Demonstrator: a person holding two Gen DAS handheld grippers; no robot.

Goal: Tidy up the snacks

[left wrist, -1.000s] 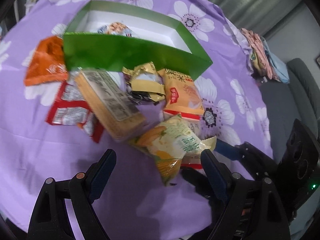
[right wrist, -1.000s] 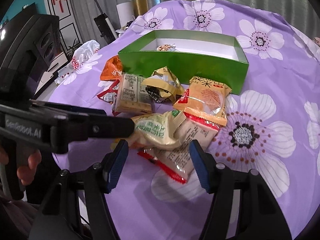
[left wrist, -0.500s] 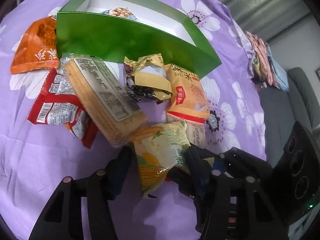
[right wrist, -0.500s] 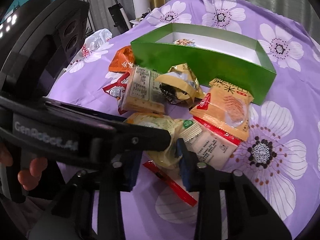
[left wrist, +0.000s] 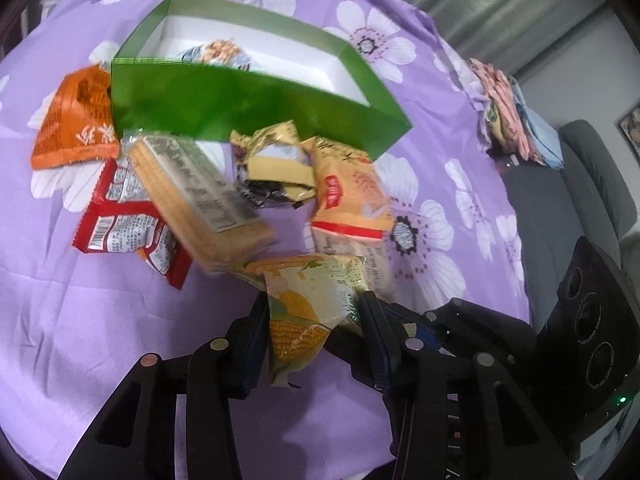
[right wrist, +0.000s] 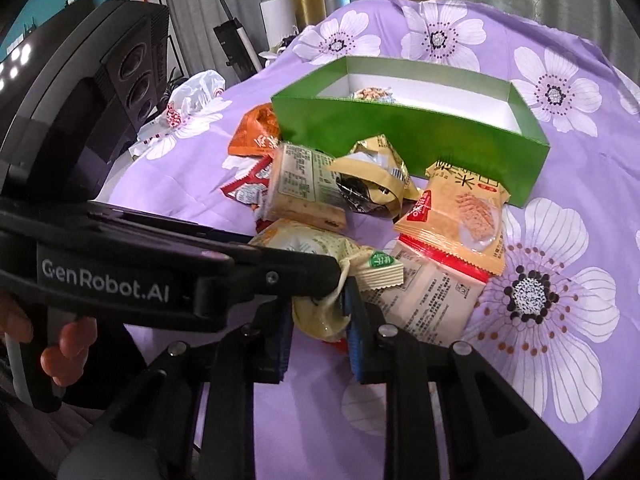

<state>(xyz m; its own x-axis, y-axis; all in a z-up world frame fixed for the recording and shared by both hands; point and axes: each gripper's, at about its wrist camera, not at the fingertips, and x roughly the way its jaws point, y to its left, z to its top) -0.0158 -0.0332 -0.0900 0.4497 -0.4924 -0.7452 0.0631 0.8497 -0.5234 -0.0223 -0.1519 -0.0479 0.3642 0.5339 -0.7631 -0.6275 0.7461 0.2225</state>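
Left wrist view. Surface: purple cloth with white flowers point(left wrist: 100, 320), lightly creased, covering all the near ground. Landmark: green box point(left wrist: 256, 108), open-topped, white inside, one snack packet point(left wrist: 218, 51) lying on its floor. Left of the box: orange packet point(left wrist: 74, 128), touching its near corner. In front of the box: cracker pack point(left wrist: 200, 196) lying over a red packet point(left wrist: 120, 224); crumpled gold wrapper point(left wrist: 276, 164) against the box wall; yellow rice-cracker packet point(left wrist: 352, 196) by the box's right end. Nearest the camera, well in front of the box: corn packet point(left wrist: 308, 308). Left gripper point(left wrist: 316, 336): jaws have just been closing and now press the corn packet's two sides. Room, right of the box: folded cloths point(left wrist: 512, 120) at the cloth's edge, grey sofa point(left wrist: 580, 208) beyond, curtain behind.

Right wrist view. Same cloth point(right wrist: 560, 360), same green box point(right wrist: 412, 136). In front of the box lie the gold wrapper point(right wrist: 376, 176), cracker pack point(right wrist: 304, 184) and rice-cracker packet point(right wrist: 460, 224); under that last one, a pale packet with printed text point(right wrist: 428, 304). Right gripper point(right wrist: 318, 336): jaws have just been closing and now pinch the corn packet point(right wrist: 320, 248) at its bunched lower end. The left gripper's body point(right wrist: 160, 276) crosses from the left, fingers of a hand point(right wrist: 68, 352) on its handle. Room, left of the box: white plastic bag point(right wrist: 196, 92), upright vacuum point(right wrist: 232, 36), patterned curtains behind.
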